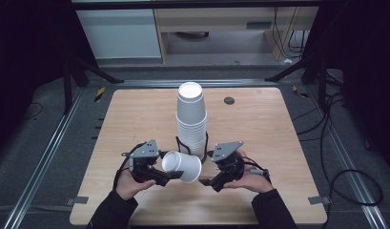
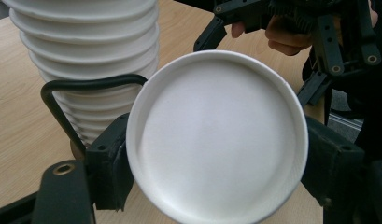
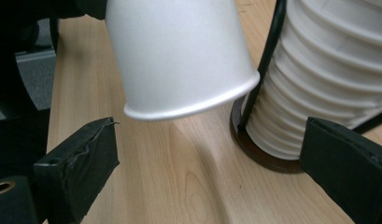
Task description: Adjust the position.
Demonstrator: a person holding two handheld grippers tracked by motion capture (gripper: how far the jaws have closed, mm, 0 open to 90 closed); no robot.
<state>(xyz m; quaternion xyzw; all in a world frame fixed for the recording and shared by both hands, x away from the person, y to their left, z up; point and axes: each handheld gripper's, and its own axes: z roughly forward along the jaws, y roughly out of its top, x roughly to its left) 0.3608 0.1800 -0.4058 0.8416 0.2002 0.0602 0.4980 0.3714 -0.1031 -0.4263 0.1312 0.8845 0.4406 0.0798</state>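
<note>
At frame centre, our left claw (image 1: 169,175) pinches a light, crushable white paper cup (image 1: 182,166) near its base; our right claw (image 1: 208,182) is spread.

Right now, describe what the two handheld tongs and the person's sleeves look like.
Both tongs, left and right, are black frames of struts and bolts, each topped by a grey three-cornered plate. Their jaws are blocky black pads; bolt holes show in the frames. A thin black cable trails from each. The person's sleeves are dark, reaching the wrists.
</note>
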